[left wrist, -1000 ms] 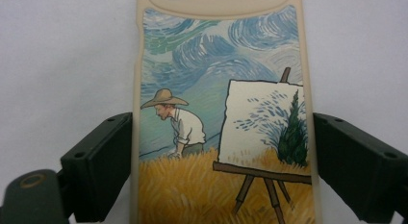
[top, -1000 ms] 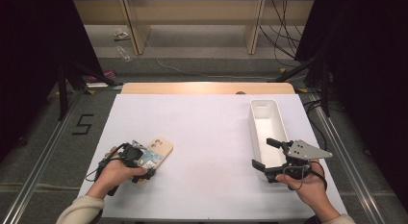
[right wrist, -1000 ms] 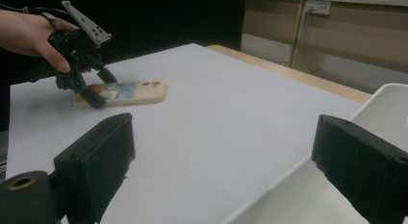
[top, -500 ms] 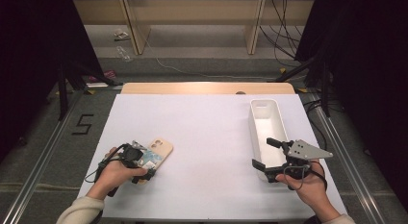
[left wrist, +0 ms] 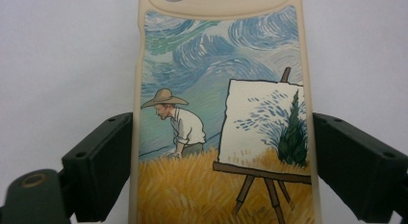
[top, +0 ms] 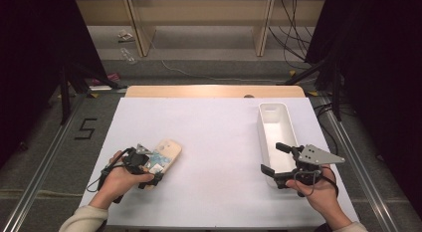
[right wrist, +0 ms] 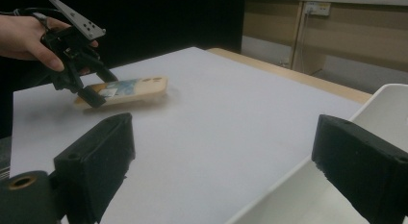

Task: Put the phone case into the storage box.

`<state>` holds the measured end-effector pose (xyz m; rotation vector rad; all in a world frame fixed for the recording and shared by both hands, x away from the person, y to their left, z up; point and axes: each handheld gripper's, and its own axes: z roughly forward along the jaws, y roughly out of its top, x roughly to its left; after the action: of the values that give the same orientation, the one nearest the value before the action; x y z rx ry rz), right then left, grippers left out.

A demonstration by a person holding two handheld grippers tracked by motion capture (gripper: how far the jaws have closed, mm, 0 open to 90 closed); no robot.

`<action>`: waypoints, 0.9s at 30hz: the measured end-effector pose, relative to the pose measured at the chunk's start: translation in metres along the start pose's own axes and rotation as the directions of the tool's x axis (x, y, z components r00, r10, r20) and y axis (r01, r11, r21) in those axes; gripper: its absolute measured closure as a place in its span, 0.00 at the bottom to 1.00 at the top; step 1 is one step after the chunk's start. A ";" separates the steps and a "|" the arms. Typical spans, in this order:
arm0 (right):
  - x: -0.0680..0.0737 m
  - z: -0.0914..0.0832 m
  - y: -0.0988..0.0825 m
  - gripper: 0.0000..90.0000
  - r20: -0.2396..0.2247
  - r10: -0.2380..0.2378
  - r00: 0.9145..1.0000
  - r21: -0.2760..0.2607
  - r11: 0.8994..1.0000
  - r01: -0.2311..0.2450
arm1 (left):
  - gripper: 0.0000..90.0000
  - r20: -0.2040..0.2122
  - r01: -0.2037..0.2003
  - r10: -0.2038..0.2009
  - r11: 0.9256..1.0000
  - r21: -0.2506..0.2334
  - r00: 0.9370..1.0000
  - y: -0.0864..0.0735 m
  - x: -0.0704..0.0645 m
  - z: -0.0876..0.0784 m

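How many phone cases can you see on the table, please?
1: the phone case lies on the table's left side, between the left gripper's jaws. The white bin's inside looks bare.

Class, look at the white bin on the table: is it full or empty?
Empty: the high view shows the white bin's bare white floor, with nothing lying inside.

Left tool clamped on phone case; right tool beside white bin.

Lighting, overhead and even: we note the white table bright, surrounds at both frame edges near black; soft shadows only. Right gripper view: near jaws blurred at the bottom, far background soft. Left gripper view sharp
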<state>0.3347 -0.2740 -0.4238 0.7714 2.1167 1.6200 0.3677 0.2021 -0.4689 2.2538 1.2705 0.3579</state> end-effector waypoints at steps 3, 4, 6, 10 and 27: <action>0.000 0.000 0.000 0.10 0.000 0.002 1.000 0.000 1.000 -0.002 | 0.12 -0.003 0.004 -0.005 1.000 -0.023 1.000 0.001 0.001 -0.001; 0.001 0.000 0.000 0.10 0.000 0.003 1.000 0.001 1.000 -0.003 | 0.12 -0.006 0.008 -0.008 0.999 -0.033 1.000 0.001 0.001 -0.002; 0.001 0.000 0.001 0.10 0.000 0.004 1.000 0.000 1.000 -0.004 | 0.12 -0.012 0.011 -0.012 0.998 -0.064 1.000 0.002 0.001 -0.004; 0.001 0.000 0.001 0.10 0.000 0.005 1.000 -0.002 1.000 -0.005 | 0.12 -0.012 0.001 -0.002 0.997 -0.083 1.000 0.003 -0.001 -0.005; 0.006 0.003 0.007 0.10 -0.010 -0.002 1.000 -0.015 1.000 0.002 | 0.12 -0.012 -0.018 0.016 0.989 -0.148 1.000 0.006 -0.011 -0.010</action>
<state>0.3332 -0.2667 -0.4178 0.7573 2.1089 1.6407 0.3615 0.1937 -0.4574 2.1408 1.1901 0.4557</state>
